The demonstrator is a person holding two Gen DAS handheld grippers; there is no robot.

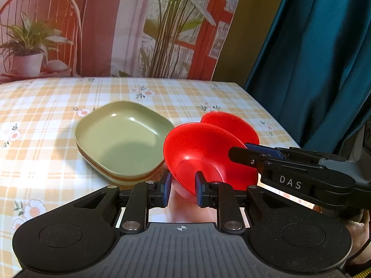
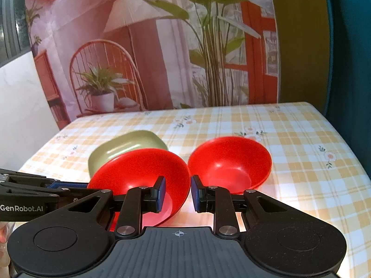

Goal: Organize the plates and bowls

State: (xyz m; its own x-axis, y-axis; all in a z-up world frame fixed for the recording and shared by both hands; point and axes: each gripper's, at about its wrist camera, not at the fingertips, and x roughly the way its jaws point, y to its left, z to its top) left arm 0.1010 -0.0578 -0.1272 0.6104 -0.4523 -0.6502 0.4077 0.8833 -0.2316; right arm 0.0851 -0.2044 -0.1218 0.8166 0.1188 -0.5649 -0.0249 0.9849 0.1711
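Table under a yellow plaid floral cloth (image 2: 301, 139) carries a stack of pale green square plastic plates (image 1: 120, 139), with two glossy red plastic bowls just beside it. The near red bowl (image 1: 204, 153) is tilted, its rim clamped in the left gripper (image 1: 180, 188). The far red bowl (image 2: 231, 162) appears pinched at its near rim by the right gripper (image 2: 177, 193); whether it is lifted I can't tell. Step in hand looks like nesting the bowls. Next move: level the near bowl, centre it over the far one, lower, then release.
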